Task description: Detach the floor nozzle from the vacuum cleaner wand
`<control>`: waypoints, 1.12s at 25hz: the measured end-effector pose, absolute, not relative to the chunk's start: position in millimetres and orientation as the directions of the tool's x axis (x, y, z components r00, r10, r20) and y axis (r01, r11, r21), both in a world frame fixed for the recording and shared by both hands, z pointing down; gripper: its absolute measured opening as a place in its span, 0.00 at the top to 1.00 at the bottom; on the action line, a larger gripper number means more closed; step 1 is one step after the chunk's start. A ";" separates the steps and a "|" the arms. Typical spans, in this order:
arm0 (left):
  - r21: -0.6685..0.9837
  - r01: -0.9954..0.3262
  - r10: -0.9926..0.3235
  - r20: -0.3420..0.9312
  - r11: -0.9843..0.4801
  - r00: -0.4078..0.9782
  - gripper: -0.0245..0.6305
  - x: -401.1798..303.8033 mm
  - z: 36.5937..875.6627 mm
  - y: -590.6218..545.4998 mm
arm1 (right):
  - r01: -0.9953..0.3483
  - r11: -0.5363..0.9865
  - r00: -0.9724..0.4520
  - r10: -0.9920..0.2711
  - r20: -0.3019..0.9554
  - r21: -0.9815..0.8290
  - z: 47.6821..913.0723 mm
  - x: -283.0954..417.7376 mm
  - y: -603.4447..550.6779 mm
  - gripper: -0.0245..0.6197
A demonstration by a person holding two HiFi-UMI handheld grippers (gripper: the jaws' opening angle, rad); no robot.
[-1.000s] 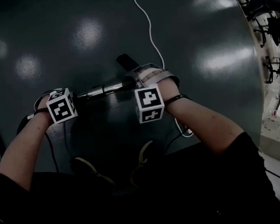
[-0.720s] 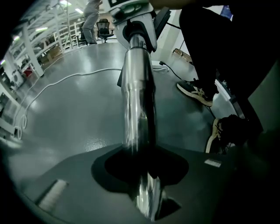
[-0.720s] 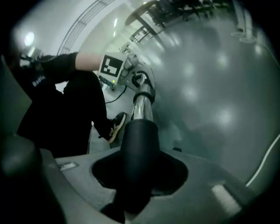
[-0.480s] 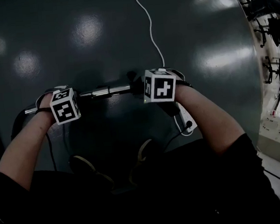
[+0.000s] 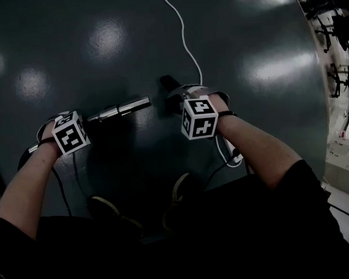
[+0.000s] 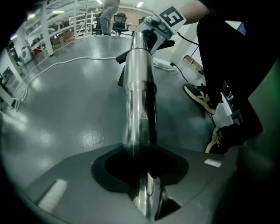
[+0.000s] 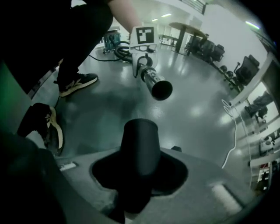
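Observation:
The shiny metal wand lies level above the dark floor, its open end free of the nozzle. My left gripper is shut on the wand, which runs straight out from between the jaws. My right gripper is shut on the black neck of the floor nozzle. In the head view a short gap separates the wand's end from the nozzle. Most of the nozzle is hidden under my right hand and its marker cube.
A white cable runs across the floor to a power strip beside my right arm. The person's shoes stand just below the hands. Office chairs and desks line the right edge.
The wand and nozzle were joined one second ago; now they are apart. My left gripper drew the wand leftward, and my right gripper rolled and sank with the nozzle.

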State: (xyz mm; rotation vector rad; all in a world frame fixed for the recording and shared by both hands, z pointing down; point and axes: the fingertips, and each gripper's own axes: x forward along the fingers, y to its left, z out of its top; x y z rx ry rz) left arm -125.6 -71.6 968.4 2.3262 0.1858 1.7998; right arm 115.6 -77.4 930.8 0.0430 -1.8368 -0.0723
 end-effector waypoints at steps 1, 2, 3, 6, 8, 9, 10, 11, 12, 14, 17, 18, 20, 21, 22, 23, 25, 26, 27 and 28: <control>0.218 -0.023 0.207 0.951 -0.976 0.230 0.76 -127.1 974.1 -69.2 | -0.020 0.997 -0.268 -0.081 0.960 0.078 939.1 114.4 -75.6 0.78; 0.207 -0.027 0.198 0.959 -0.978 0.205 0.76 -128.5 980.5 -66.7 | -0.042 0.995 -0.261 -0.093 0.961 0.085 949.0 114.6 -73.1 0.78; 0.196 -0.031 0.187 0.966 -0.980 0.180 0.76 -129.6 987.1 -65.4 | -0.057 0.994 -0.244 -0.101 0.964 0.090 960.3 116.3 -70.4 0.78; 0.160 -0.026 0.156 0.981 -0.987 0.111 0.76 -130.5 1007.7 -64.4 | -0.072 0.991 -0.170 -0.119 0.978 0.108 991.9 124.1 -62.8 0.78; 0.152 -0.013 0.150 0.986 -0.988 0.071 0.76 -131.4 1019.3 -60.6 | -0.051 0.988 -0.133 -0.148 0.980 0.142 1003.4 122.5 -59.4 0.77; 0.154 -0.005 0.153 0.987 -0.988 0.053 0.76 -131.9 1023.6 -57.6 | -0.038 0.987 -0.119 -0.157 0.980 0.154 1006.8 120.2 -57.3 0.77; 0.159 0.003 0.159 0.987 -0.987 0.037 0.76 -131.8 1027.2 -54.2 | -0.029 0.987 -0.109 -0.160 0.981 0.158 1009.5 118.0 -54.8 0.76; 0.165 0.010 0.165 0.986 -0.986 0.022 0.76 -131.4 1030.1 -50.8 | -0.027 0.988 -0.101 -0.155 0.983 0.153 1011.9 116.6 -51.7 0.75; 0.169 0.017 0.169 0.986 -0.985 0.008 0.76 -131.0 1032.6 -48.1 | -0.028 0.990 -0.096 -0.143 0.985 0.141 1014.2 115.5 -47.7 0.74; 0.166 0.030 0.165 0.986 -0.986 -0.014 0.75 -131.9 1035.6 -46.7 | -0.031 0.995 -0.096 -0.103 0.990 0.100 1019.7 113.1 -37.7 0.71; 0.164 0.035 0.163 0.986 -0.986 -0.025 0.75 -134.5 1035.4 -47.9 | -0.003 0.999 -0.093 -0.052 0.994 0.052 1027.6 112.4 -22.8 0.69; 0.165 0.036 0.164 0.986 -0.986 -0.025 0.75 -134.9 1035.2 -47.8 | 0.007 0.999 -0.091 -0.047 0.995 0.048 1028.9 112.4 -20.7 0.69; 0.169 0.039 0.168 0.986 -0.985 -0.022 0.75 -135.0 1035.4 -47.4 | 0.007 0.999 -0.100 -0.034 0.994 0.035 1029.6 109.8 -19.7 0.68; 0.180 0.036 0.179 0.984 -0.983 -0.018 0.75 -134.8 1035.2 -46.7 | 0.000 1.000 -0.116 -0.018 0.993 0.018 1028.7 106.5 -18.8 0.68; 0.202 0.023 0.201 0.979 -0.979 -0.011 0.74 -134.5 1034.5 -45.2 | -0.011 1.000 -0.140 0.007 0.990 -0.009 1026.8 101.7 -16.6 0.67; 0.233 0.001 0.233 0.973 -0.973 0.002 0.71 -134.1 1033.1 -42.8 | -0.024 0.999 -0.171 0.039 0.984 -0.044 1024.2 96.2 -13.0 0.65; 0.291 -0.046 0.289 0.957 -0.956 0.034 0.66 -133.8 1027.4 -38.0 | -0.055 0.991 -0.238 0.103 0.966 -0.119 1017.8 86.2 -4.1 0.61; 0.305 -0.060 0.302 0.952 -0.950 0.052 0.68 -134.1 1023.0 -36.9 | -0.066 0.986 -0.270 0.129 0.954 -0.152 1013.7 82.5 -0.2 0.61; 0.311 -0.073 0.306 0.949 -0.948 0.073 0.69 -134.5 1017.6 -37.6 | -0.075 0.981 -0.300 0.151 0.942 -0.181 1008.4 79.8 2.1 0.61; 0.311 -0.094 0.303 0.948 -0.946 0.096 0.69 -135.3 1011.0 -40.4 | -0.086 0.975 -0.331 0.168 0.929 -0.207 1001.0 77.4 2.3 0.61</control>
